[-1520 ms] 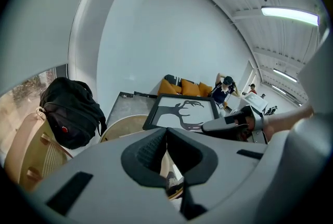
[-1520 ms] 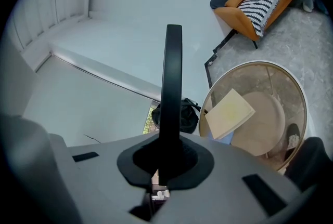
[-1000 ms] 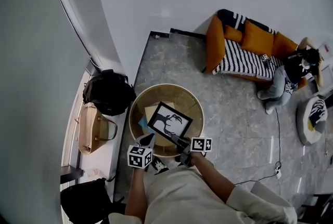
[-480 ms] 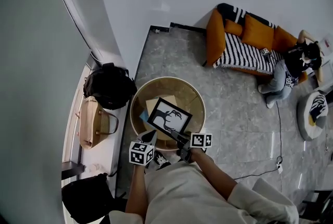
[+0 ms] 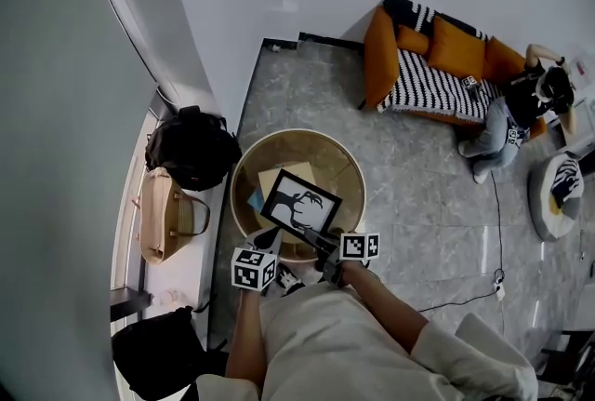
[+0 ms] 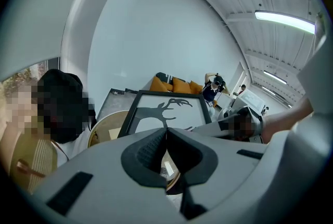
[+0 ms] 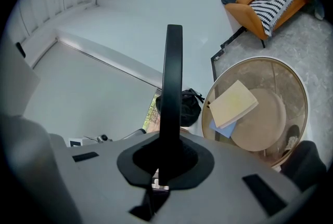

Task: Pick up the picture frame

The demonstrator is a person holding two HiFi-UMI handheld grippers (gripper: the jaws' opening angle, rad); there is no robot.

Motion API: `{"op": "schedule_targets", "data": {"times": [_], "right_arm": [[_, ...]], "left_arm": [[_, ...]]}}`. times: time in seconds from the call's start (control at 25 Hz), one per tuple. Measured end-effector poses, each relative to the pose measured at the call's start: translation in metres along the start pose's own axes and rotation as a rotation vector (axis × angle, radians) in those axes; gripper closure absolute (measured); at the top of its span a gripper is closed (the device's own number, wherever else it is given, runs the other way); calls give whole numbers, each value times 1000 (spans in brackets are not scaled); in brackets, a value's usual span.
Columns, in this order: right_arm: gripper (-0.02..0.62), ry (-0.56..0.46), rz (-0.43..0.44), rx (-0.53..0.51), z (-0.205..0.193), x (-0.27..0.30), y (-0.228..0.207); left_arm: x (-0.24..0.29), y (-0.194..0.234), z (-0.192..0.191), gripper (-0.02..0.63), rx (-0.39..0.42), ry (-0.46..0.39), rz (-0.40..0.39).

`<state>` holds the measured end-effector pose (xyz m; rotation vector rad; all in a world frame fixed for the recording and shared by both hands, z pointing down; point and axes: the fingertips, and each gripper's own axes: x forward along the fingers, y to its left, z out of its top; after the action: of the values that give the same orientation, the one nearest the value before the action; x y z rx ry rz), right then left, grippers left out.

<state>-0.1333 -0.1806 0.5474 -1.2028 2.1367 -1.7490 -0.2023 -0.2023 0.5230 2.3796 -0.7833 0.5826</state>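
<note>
Clamping the black rectangular picture frame [image 7: 172, 77] by its lower edge, the right gripper [image 7: 165, 161] has its jaws clenched on the thin bar, which rises straight up from between the pads. The frame stands tilted just ahead of that gripper [image 5: 323, 244], lifted over the round wooden counter [image 5: 321, 157] where a beige pad [image 7: 232, 103] lies beyond. The left gripper [image 6: 166, 133] is clenched on nothing, pads pressed together, with the frame's antler silhouette [image 6: 167, 113] just in front of and above its tips. Compared with a second ago, the hold and the frame's tilt look unchanged; only the camera's framing has drifted slightly. The frame's near corner is hidden behind the right gripper, its bottom edge behind the left gripper's body, and whether the left tips touch it cannot be told.
</note>
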Motion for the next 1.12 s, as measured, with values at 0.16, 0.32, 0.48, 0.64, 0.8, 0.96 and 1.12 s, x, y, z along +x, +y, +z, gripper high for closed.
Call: {"op": "schedule_targets", "data": {"times": [0.16,0.32,0.48,0.64,0.8,0.96,1.12], "right_arm": [[555,-12,8,3,2,-1,0],[555,-24,23,20,6,-1,0],[555,-25,28,22,7,-2,0],[555,-16,23,9,7,-4,-3],[555,-18,18,4,9,-11,-5],[555,-28,12,5,11,-15,-7],[555,-33,9,-3,11,-16,-6]], "left_arm": [[0,2,1,586,-8,-12,-1],[0,6,4,586,-8,-19,4],[5,5,8,585,-6,-21,0],[15,0,7,586,-5,-14,-21],[23,-11,9,584,12,-5,-45],[26,-16,13,586,29,-7,-50],[24,-19,13,586,36,-3,-52]]}}
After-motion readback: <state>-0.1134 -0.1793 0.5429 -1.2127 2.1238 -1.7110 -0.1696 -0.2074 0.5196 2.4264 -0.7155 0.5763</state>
